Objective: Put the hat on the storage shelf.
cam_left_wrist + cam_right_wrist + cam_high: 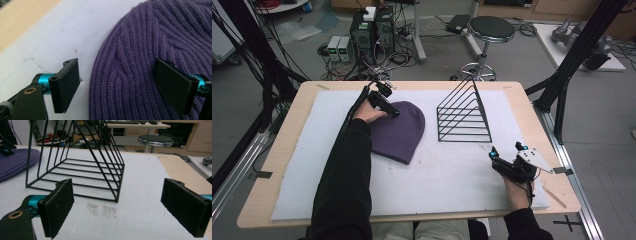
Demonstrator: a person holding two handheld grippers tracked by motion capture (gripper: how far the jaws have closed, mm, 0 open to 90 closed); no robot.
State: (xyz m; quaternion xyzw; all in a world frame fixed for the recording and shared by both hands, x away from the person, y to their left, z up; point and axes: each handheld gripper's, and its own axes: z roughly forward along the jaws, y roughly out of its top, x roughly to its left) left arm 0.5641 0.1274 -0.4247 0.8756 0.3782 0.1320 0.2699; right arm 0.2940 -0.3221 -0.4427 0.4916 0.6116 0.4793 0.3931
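Observation:
A purple knitted beanie [399, 131] lies flat on the white mat [452, 175], left of centre. My left gripper [384, 102] is at the hat's far left rim, open. In the left gripper view its jaws straddle the beanie's [155, 37] edge: one pad [66, 85] over the mat, the other pad [175, 86] on the knit. My right gripper [507, 156] rests open near the front right of the mat, nothing between its jaws. In the right gripper view it [120, 207] faces the black wire rack [80, 167], with the beanie [15, 162] at far left.
A black wire rack [464, 115] with a sloped side stands right of the hat, at the mat's middle back. The wooden table edge [412, 85] runs behind. Beyond it are a stool [491, 30], computer boxes [372, 30] and cables on the floor.

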